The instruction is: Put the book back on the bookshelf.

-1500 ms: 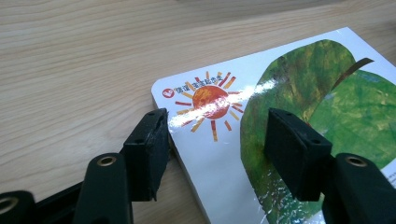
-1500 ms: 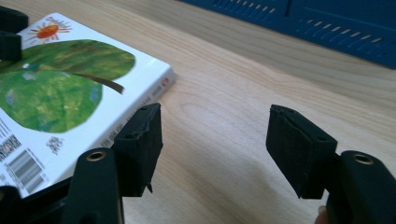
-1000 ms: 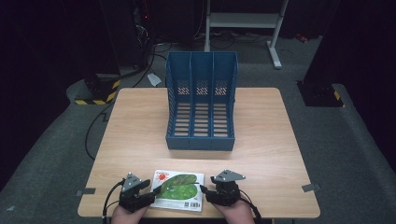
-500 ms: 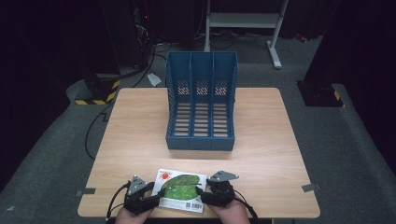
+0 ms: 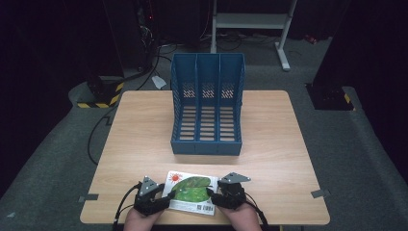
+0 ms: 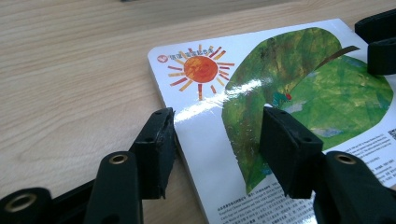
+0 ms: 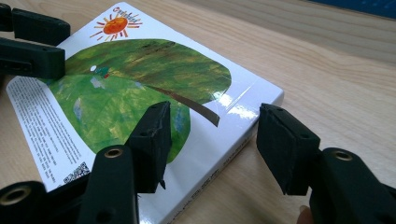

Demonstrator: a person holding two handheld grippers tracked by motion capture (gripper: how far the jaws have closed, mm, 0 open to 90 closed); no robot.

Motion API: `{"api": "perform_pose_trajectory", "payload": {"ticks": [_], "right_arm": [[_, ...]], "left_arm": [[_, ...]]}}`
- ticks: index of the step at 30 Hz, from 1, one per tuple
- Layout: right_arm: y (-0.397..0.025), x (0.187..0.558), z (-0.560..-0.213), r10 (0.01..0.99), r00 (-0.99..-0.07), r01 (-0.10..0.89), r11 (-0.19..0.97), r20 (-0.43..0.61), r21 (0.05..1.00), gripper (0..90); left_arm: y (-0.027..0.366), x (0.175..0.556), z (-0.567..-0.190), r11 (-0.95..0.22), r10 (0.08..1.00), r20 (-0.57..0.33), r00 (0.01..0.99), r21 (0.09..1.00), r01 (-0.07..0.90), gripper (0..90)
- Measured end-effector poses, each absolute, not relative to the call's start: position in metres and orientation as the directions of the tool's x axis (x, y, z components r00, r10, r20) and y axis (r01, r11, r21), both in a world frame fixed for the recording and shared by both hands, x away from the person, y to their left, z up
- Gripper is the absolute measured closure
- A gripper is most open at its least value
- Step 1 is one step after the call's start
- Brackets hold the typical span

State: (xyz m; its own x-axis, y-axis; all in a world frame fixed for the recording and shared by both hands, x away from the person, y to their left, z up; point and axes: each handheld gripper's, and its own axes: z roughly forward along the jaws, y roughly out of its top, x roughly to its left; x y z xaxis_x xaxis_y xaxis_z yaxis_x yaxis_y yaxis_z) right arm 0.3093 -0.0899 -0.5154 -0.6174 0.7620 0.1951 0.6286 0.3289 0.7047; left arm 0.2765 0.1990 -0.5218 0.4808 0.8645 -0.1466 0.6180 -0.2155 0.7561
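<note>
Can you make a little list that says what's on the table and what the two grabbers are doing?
Table: light wooden table
Book: picture book with a sun and a big green leaf, lying flat near the front edge
Rack: blue file rack with three slots, standing behind the book
Left gripper: left gripper open, jaws astride the book's left edge
Right gripper: right gripper open, jaws astride the book's right edge
Book lifted: no, it lies on the table

No text can be read: the book (image 6: pixel 280 107) near the desk's front edge carries small print, a barcode and a QR code, all too fine.
</note>
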Motion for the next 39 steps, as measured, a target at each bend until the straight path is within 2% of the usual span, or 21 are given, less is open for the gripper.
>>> {"api": "perform_pose_trajectory", "payload": {"ticks": [21,28,32,36,39], "right_arm": [[-0.117,0.333,-0.516,0.818,-0.537,0.656,0.251,0.206,0.712,46.5],[-0.119,0.335,-0.516,0.816,-0.546,0.643,0.261,0.191,0.72,46.5],[-0.121,0.327,-0.512,0.805,-0.569,0.623,0.288,0.168,0.728,39.3],[-0.126,0.311,-0.508,0.782,-0.597,0.616,0.306,0.177,0.726,29.3],[-0.127,0.299,-0.505,0.767,-0.617,0.609,0.325,0.175,0.723,26.2]], "left_arm": [[0.168,0.301,-0.521,-0.234,0.853,-0.14,0.503,0.758,0.608,45.9],[0.167,0.298,-0.523,-0.225,0.851,-0.139,0.506,0.774,0.591,46.2],[0.173,0.291,-0.522,-0.239,0.85,-0.131,0.51,0.768,0.595,42.6],[0.184,0.281,-0.521,-0.201,0.846,-0.183,0.502,0.762,0.616,39.8],[0.186,0.279,-0.52,-0.19,0.845,-0.195,0.498,0.762,0.62,39.5]]}}
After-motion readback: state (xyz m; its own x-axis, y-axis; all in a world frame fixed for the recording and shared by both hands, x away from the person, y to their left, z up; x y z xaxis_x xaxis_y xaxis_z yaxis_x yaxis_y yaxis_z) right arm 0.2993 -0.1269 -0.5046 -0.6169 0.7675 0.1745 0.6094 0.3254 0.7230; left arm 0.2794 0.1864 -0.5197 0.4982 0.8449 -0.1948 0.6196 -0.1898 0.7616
